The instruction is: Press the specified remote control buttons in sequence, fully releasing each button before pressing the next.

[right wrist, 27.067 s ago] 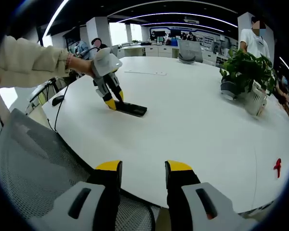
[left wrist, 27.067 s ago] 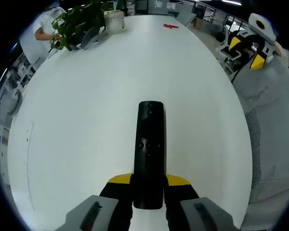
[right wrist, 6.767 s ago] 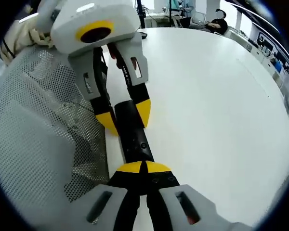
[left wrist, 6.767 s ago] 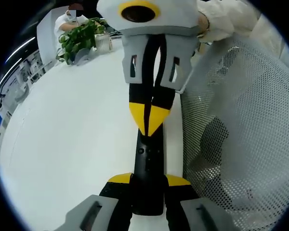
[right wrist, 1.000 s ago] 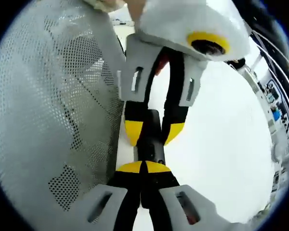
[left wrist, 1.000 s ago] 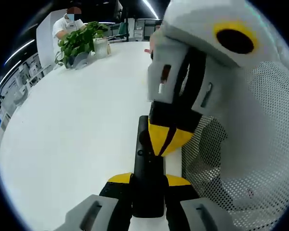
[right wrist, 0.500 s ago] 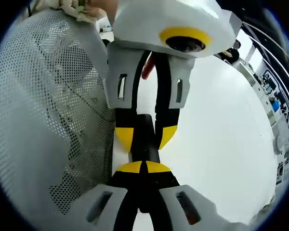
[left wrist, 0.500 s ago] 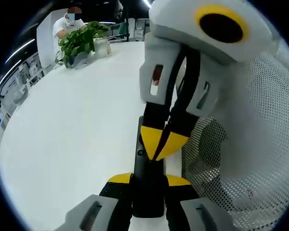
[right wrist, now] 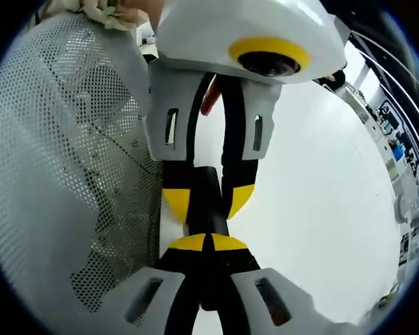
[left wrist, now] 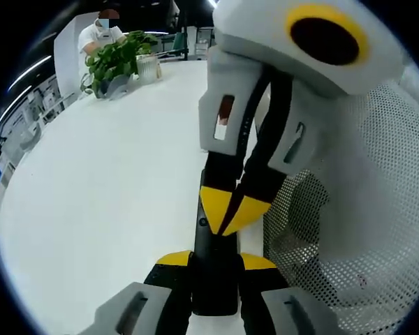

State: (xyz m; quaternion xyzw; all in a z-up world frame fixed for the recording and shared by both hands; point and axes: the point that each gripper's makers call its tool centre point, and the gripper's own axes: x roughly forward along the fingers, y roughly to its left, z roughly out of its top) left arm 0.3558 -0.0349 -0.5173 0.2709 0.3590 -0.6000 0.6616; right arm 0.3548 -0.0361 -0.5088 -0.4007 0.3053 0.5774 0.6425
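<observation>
The left claw point(left wrist: 215, 262) holds the black remote point(left wrist: 211, 279) tight, low over the white counter point(left wrist: 98, 181). The right claw point(right wrist: 208, 243) is closed, its yellow tips touching the remote's buttons.

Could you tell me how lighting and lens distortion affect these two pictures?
Left gripper view: even light, white table bows like a dome, right gripper looms oversized. Right gripper view: table nearly blown out, mesh chair curved, left gripper swollen by closeness.
</observation>
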